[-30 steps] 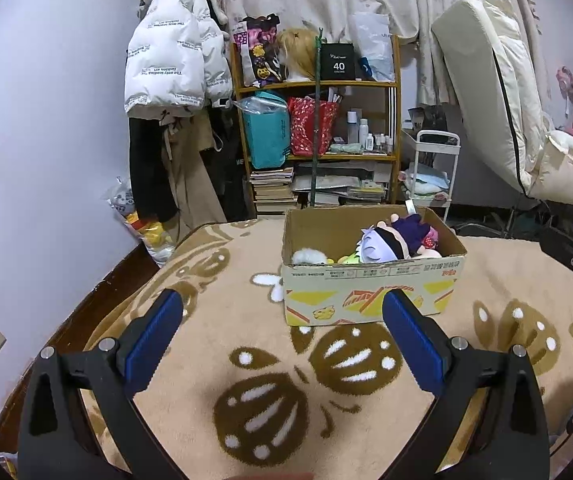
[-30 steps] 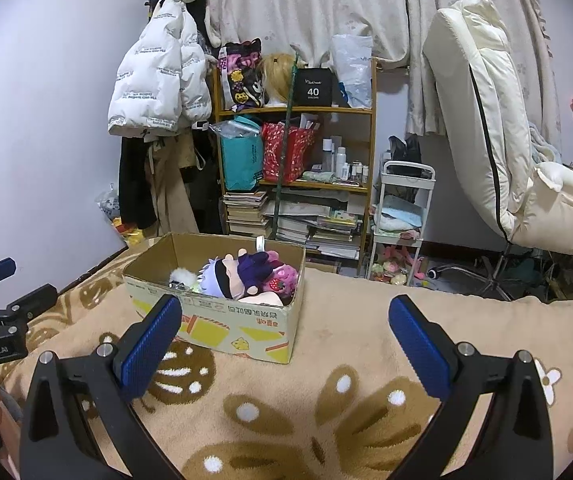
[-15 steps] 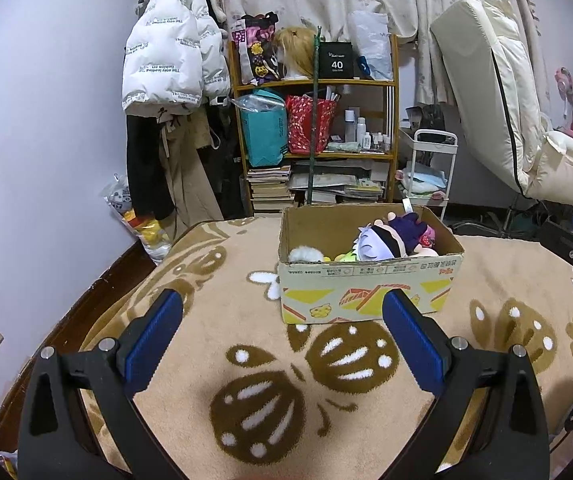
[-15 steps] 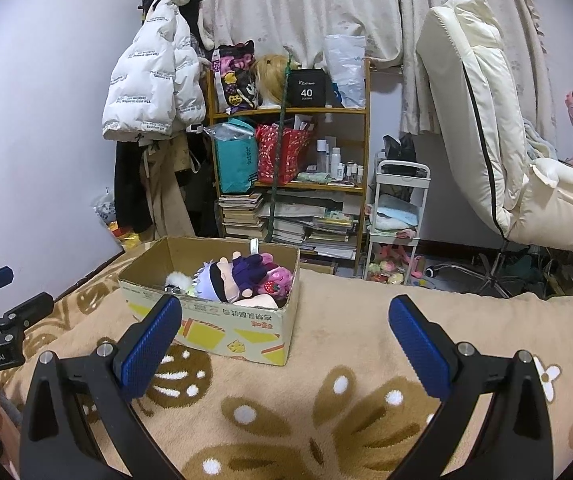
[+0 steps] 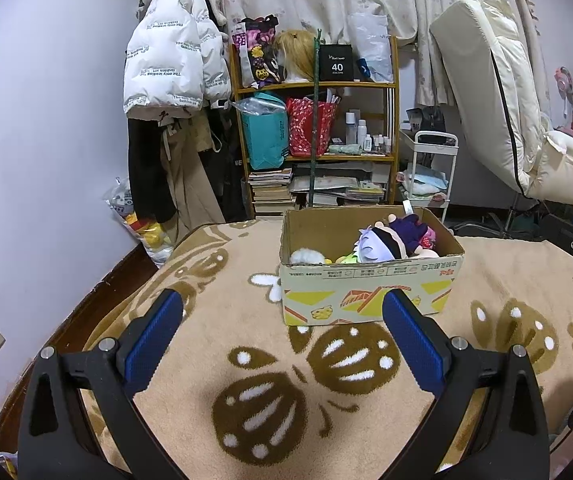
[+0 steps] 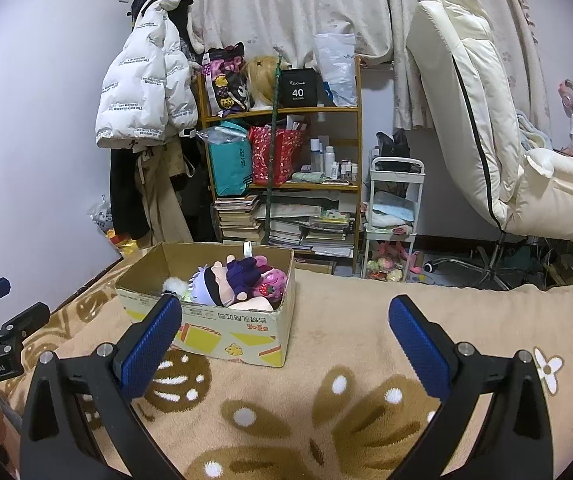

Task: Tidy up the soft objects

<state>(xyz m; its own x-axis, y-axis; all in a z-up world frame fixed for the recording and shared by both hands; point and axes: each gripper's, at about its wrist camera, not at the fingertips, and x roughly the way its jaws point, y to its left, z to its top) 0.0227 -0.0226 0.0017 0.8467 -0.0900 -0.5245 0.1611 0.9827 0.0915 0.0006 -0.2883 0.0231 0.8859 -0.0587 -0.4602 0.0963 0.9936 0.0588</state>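
A cardboard box [image 5: 370, 292] [image 6: 242, 330] with yellow print stands on the tan blanket [image 5: 214, 352] of a bed. Several plush toys lie inside it: a pale-haired doll [image 5: 376, 245] [image 6: 210, 285], a purple one [image 5: 408, 227] [image 6: 244, 274], a pink one [image 6: 272, 282] and a white fluffy one [image 5: 304, 256]. My left gripper [image 5: 282, 316] is open, held back from the box's front wall, nothing between its blue pads. My right gripper [image 6: 284, 320] is also open and holds nothing, to the right of the box. Each gripper shows at the edge of the other's view.
Beyond the bed stand a wooden shelf [image 5: 318, 128] full of bags and books, a coat rack with a white puffer jacket [image 5: 174, 64], a small white cart [image 6: 392, 208] and a cream recliner chair [image 6: 486, 132]. The blanket [image 6: 366, 364] spreads wide to the right of the box.
Both grippers have drifted back and up a little, so the box sits slightly lower and smaller in view. Both stay open with nothing held.
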